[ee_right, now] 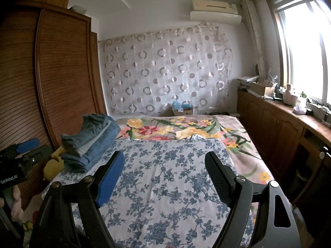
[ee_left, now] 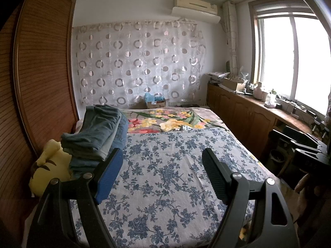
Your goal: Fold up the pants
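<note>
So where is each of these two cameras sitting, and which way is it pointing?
Left wrist: on the left gripper, looking along its open fingers over the blue-flowered sheet; the right gripper shows at the right edge.
Right wrist: on the right gripper, facing the same way; the left gripper and a hand show at the left.
Shared: stack of folded pants, circle-print curtain, window.

- Bed [ee_left: 209,111], spread with a flowered blanket [ee_left: 165,119] at the far end.
- Blue-and-white floral sheet [ee_left: 165,175] over the near part, overlapping that blanket.
- Stack of folded pants [ee_left: 97,136] on the left edge.
- Yellow plush toy [ee_left: 49,165] just beside the stack, nearer the wardrobe.
</note>
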A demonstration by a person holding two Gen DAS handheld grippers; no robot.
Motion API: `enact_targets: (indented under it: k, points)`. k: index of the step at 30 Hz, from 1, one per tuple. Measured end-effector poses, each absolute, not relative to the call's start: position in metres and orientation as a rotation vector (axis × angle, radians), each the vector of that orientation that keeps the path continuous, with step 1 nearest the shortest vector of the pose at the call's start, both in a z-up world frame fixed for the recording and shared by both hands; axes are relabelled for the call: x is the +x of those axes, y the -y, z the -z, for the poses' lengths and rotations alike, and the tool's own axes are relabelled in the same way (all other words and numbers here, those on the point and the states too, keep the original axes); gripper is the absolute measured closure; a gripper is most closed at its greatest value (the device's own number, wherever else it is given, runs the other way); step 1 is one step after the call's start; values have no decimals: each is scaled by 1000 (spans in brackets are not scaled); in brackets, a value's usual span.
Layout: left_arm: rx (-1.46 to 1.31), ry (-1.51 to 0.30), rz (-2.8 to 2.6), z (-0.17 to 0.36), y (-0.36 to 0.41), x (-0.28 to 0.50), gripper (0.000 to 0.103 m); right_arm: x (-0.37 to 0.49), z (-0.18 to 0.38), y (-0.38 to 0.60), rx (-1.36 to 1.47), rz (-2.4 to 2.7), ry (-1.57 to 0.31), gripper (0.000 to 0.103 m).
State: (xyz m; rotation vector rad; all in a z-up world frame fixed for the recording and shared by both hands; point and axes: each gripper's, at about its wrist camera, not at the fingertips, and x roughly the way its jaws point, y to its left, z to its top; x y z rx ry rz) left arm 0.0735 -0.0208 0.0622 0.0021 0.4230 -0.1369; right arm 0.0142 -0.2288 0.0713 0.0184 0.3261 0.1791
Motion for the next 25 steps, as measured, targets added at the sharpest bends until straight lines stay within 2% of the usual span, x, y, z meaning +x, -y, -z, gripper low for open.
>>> enact_targets:
  k: [25]
  points:
    - [2, -425, 140, -58, 21, 74, 24, 13, -71, 228, 15, -178, -325, 21]
